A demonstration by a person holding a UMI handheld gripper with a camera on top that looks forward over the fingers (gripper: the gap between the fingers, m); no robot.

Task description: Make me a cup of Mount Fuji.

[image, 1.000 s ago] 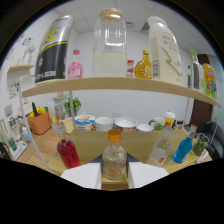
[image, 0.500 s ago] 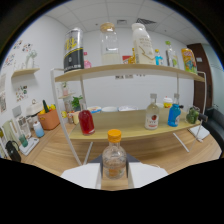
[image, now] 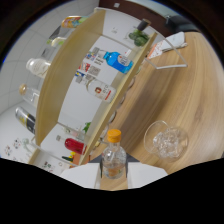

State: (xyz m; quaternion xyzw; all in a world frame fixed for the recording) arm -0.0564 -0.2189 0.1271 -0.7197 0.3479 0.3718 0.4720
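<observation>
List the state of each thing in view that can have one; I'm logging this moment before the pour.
gripper: shut on the small bottle, rolled sideways.
small bottle: held between the fingers, orange cap on, clear liquid inside.
glass: upright on the wooden table, holding ice, no drink visible.
blue bottle: on the shelf, capped.
red bottle: on the shelf, filled with red liquid.

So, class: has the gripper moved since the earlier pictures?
Yes. The gripper, shut on the bottle, has rolled sideways: the shelf now runs steeply tilted, and a glass shows beside the bottle.
</observation>
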